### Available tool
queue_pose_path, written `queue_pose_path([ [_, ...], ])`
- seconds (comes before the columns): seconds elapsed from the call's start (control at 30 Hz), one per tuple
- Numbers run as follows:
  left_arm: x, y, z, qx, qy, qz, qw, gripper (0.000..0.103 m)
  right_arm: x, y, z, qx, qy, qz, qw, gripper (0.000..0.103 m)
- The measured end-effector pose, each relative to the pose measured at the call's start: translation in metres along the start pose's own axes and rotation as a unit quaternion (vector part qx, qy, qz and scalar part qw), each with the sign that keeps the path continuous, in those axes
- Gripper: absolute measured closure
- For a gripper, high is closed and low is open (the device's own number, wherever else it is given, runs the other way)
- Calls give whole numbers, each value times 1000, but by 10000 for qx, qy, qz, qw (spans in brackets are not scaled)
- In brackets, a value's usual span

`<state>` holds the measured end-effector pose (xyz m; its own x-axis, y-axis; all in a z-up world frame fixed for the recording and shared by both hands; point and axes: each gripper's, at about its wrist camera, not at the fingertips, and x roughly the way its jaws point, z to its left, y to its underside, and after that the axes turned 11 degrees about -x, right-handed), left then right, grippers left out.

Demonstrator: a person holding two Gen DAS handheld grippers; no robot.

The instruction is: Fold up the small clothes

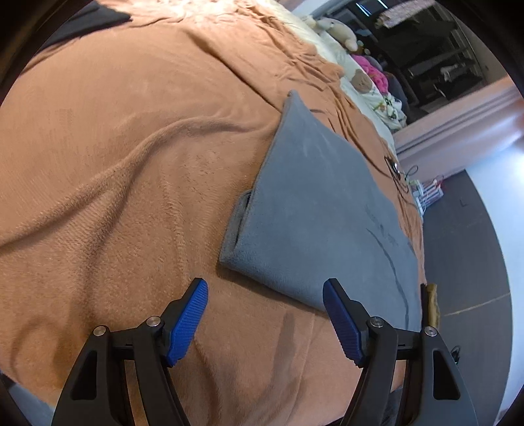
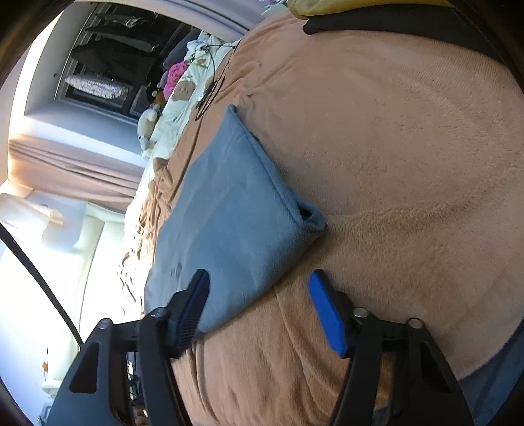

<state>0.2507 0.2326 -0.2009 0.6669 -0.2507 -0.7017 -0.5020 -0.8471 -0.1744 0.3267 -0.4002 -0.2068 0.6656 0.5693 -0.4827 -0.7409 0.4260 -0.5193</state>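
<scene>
Bedroom; work surface is a bed covered with an orange-brown fleece blanket (image 1: 131,157), rumpled into long soft ridges. Far end of bed: cream bedding with bear print (image 1: 363,82), a pale plush toy (image 1: 340,31), something bright pink (image 1: 373,70). Thin black cable (image 1: 398,170) lies on the blanket beyond the cloth. Dark floor (image 1: 458,245) alongside the bed in the left wrist view; curtains (image 2: 65,167) and strong window glare in the right wrist view.

Grey cloth (image 1: 314,209): folded, lying flat on the blanket, near the bed's edge. Layers show at one corner, where a lower layer sticks out past the top one (same corner reads as a small open pocket in the right wrist view). A few dark creases on its top face. Colour reads grey-blue in the right wrist view.

Left gripper (image 1: 265,295): jaws wide apart, nothing between them. Blue ribbed pads (image 1: 188,322) sit at the near edge of the cloth; one fingertip overlaps its edge in the picture, contact not determinable.

Right gripper (image 2: 258,285): jaws wide apart, holding nothing. One finger overlies the cloth's near edge, the other is over bare blanket (height above the fabric not determinable).

Black fabric (image 2: 376,23) at the far edge of the blanket.
</scene>
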Motion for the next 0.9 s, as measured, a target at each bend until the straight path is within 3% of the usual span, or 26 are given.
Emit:
queue_pose_path([
  [0.23, -4, -4, 12, -711, 225, -118, 9971, 29, 17, 3, 1, 123, -10, -160, 9998, 53],
  [0.37, 0, -7, 12, -950, 169, -208, 9951, 39, 20, 6, 4, 100, 106, -234, 9996, 57],
  [0.53, 3, -9, 10, -1054, 148, -278, 9939, 45, 20, 9, 5, 196, 64, -311, 9993, 64],
  [0.73, 6, -14, 16, -1194, 130, -330, 9922, 74, 21, 10, 0, 220, 65, -332, 9992, 79],
  [0.8, 5, -15, 18, -1193, 91, -357, 9922, 92, 21, 9, -1, 195, 28, -324, 9993, 89],
  [0.83, 3, -15, 18, -1175, 115, -376, 9923, 94, 20, 8, -1, 145, 0, -290, 9995, 96],
  [0.9, -4, -15, 13, -1039, 134, -461, 9934, 95, 17, 7, 1, 62, -12, -262, 9996, 99],
])
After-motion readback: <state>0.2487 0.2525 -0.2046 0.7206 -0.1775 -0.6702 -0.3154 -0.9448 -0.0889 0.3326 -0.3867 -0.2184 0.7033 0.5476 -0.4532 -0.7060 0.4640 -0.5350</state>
